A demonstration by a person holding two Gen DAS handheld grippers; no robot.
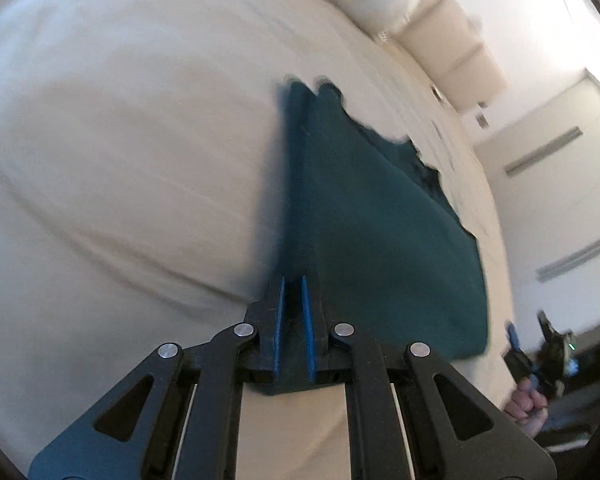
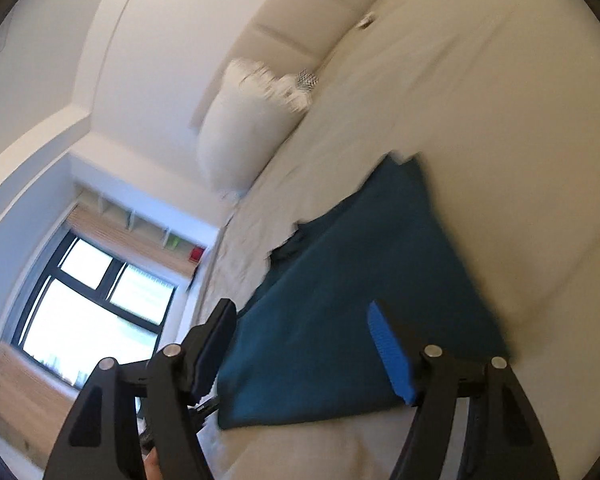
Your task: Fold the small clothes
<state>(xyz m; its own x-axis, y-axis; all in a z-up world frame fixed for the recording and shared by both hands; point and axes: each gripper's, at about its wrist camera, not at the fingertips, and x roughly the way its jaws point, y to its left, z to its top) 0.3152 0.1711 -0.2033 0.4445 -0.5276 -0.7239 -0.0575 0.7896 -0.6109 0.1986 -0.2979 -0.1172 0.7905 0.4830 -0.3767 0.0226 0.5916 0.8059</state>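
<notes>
While the left gripper [image 1: 293,296] pinches the teal garment's [image 1: 380,220] edge and the right gripper [image 2: 304,344] gapes empty, the unsupported side could sag, skewing the fold.

A cream bedsheet [image 1: 120,160] spread wide beneath and ahead of the left gripper, creased in long soft folds. A white pillow [image 2: 244,136] lay ahead and to the left of the right gripper, against a padded beige headboard [image 2: 300,12]. Further left of that gripper, low down, stood a dark-framed window [image 2: 88,304], bright with daylight, with a wooden shelf [image 2: 140,236] just above it holding a small red object [image 2: 196,255].
</notes>
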